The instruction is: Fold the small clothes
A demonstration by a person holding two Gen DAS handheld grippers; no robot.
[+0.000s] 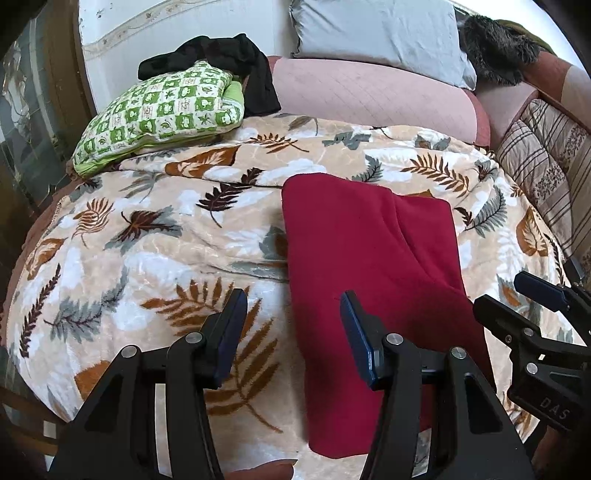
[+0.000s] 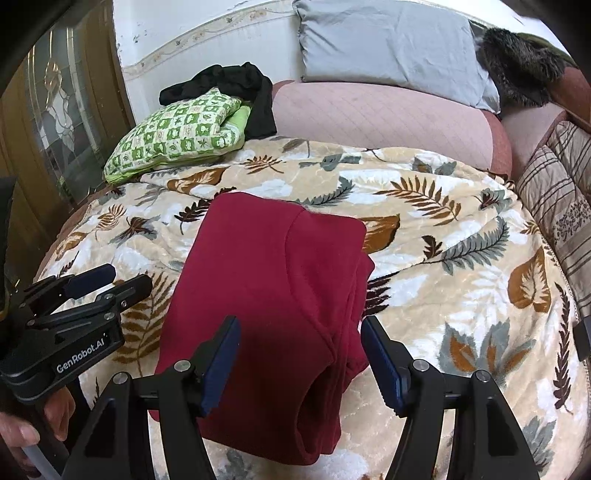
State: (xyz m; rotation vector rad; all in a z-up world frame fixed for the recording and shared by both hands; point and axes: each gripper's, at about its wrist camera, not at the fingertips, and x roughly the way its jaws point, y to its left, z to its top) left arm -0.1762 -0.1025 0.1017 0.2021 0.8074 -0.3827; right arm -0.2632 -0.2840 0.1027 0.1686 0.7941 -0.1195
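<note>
A dark red garment (image 1: pixel 369 251) (image 2: pixel 273 280) lies folded lengthwise on a leaf-patterned blanket (image 1: pixel 147 236) (image 2: pixel 461 266). In the left wrist view my left gripper (image 1: pixel 293 299) stands open over the garment's left edge. Its right finger is above the red cloth and its left finger above the blanket, and nothing is pinched. My right gripper (image 2: pixel 299 325) stands open wide above the near end of the garment. The red cloth lies below and between its fingers, and the pads do not press on it. Each gripper shows in the other's view, the right gripper (image 1: pixel 506 295) and the left gripper (image 2: pixel 127 277).
A green checked pillow (image 1: pixel 159 110) with a black garment (image 1: pixel 236 62) draped over it sits at the back left. A grey pillow (image 1: pixel 380 33), a pink cushion (image 1: pixel 369 92) and a striped cushion (image 1: pixel 546 166) line the back and right. A hand (image 2: pixel 22 435) holds the left gripper.
</note>
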